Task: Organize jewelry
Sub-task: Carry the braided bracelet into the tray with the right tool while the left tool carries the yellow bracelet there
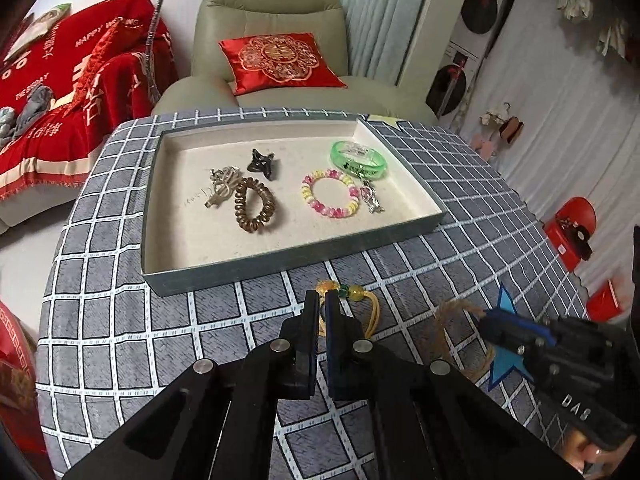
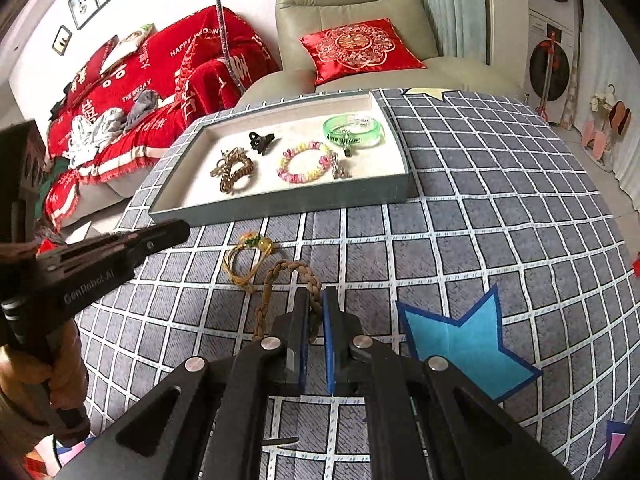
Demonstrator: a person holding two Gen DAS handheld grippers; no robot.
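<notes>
Jewelry sits mostly in the grey-walled cream tray (image 2: 280, 204), and you've got the left gripper (image 1: 322, 300) pinching the yellow beaded cord bracelet (image 1: 356, 294) and the right gripper (image 2: 316, 296) clamping the brown braided cord (image 2: 288, 270), so a thin grip could let either slip.

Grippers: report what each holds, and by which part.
Right gripper pinches the brown braided bracelet by one side of its loop. Left gripper is shut, empty; the yellow bracelet lies on the table.
</notes>
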